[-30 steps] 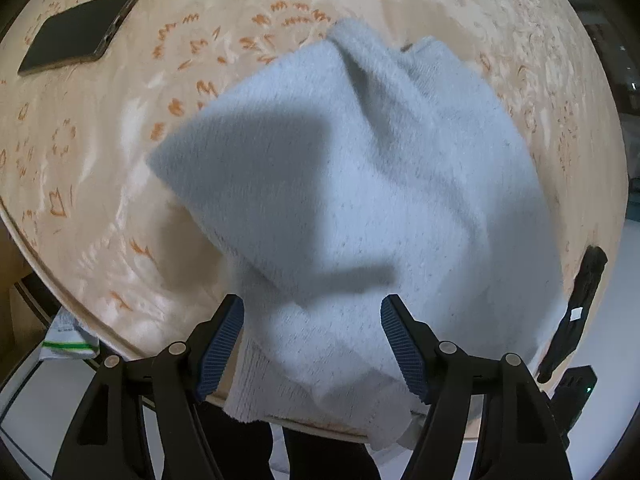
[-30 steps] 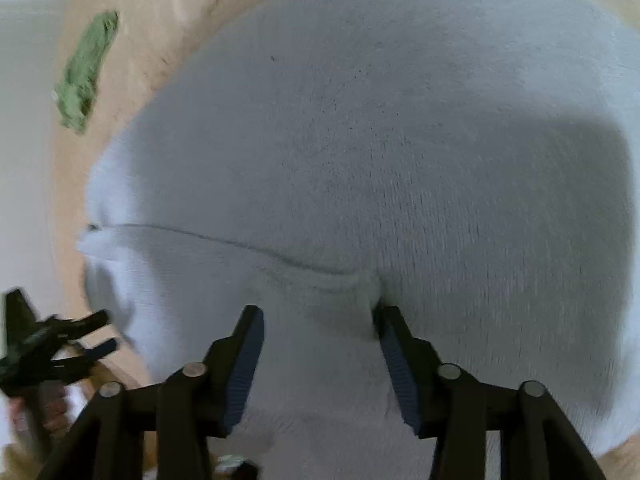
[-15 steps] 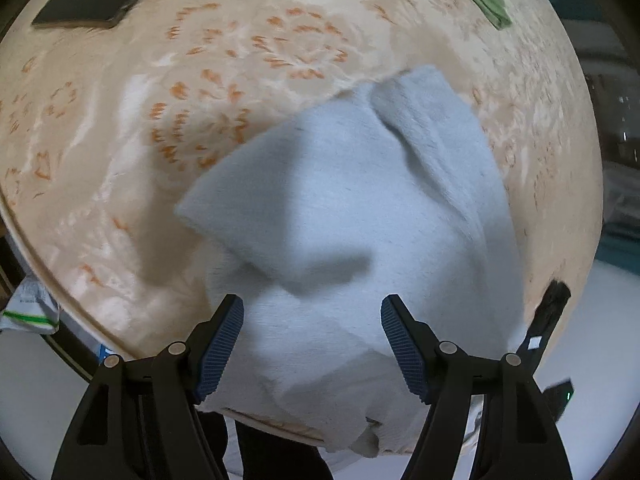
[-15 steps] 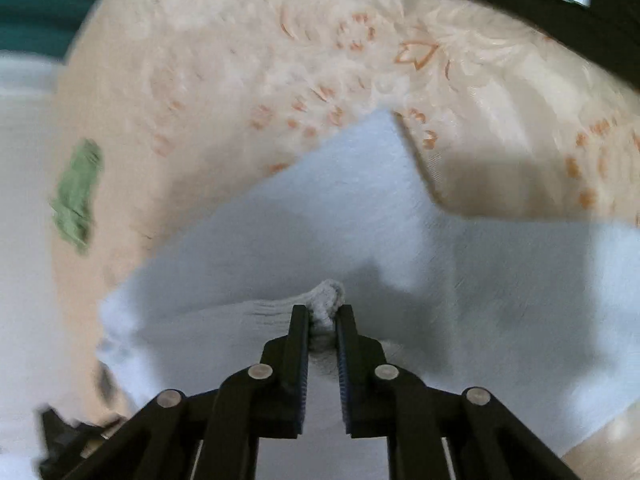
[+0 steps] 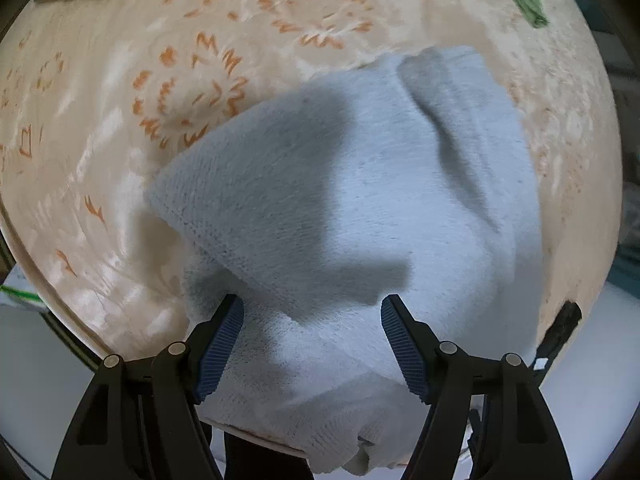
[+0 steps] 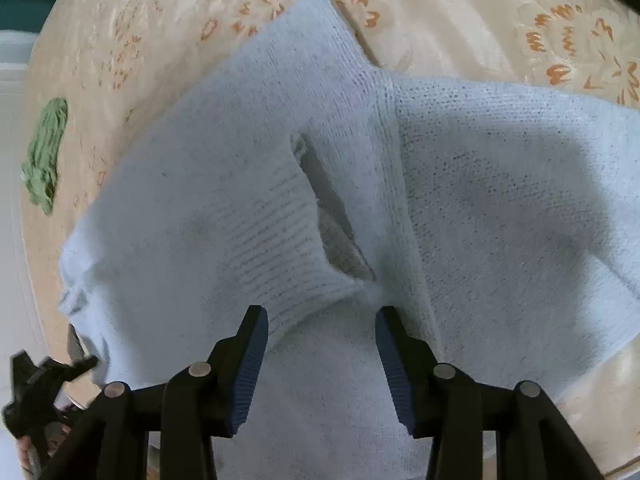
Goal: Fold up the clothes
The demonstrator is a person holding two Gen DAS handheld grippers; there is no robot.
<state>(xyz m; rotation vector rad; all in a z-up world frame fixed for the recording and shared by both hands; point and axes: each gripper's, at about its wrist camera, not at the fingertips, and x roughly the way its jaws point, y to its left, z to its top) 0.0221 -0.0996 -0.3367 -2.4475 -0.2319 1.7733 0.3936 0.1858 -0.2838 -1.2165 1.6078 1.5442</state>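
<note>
So the pale blue knitted sweater is lying in a rumpled heap on the round bench with the cream and orange floral cloth, bunched toward the near edge, and a bit of its ribbed hem droops over the rim at the bottom of the left wrist view.

The relation that matters: the right gripper sits right over the ribbed neck opening, which runs up and away from its fingers toward the upper middle of the frame. Its jaws have just been opening, and they now stand at a medium gap with knit bulging up between them, but the pads don't look like they're pressing on it. I'd call that a release, not a grip.

The left gripper hovers above the folded-over lower part of the sweater, jaws spread wide, nothing pinched, fabric just lying underneath. A flap is doubled over diagonally there, its folded edge running from left of centre down toward the fingers.

The garment's long axis looks to run roughly from one gripper toward the other, but it's lumpy enough that I can't say for sure. The right hand seems nearer the collar, the left nearer the hem.

Looks thick, soft, floppy. My guess is it's only partly folded and needs flattening. A green cloth sits well apart near the far edge.
</note>
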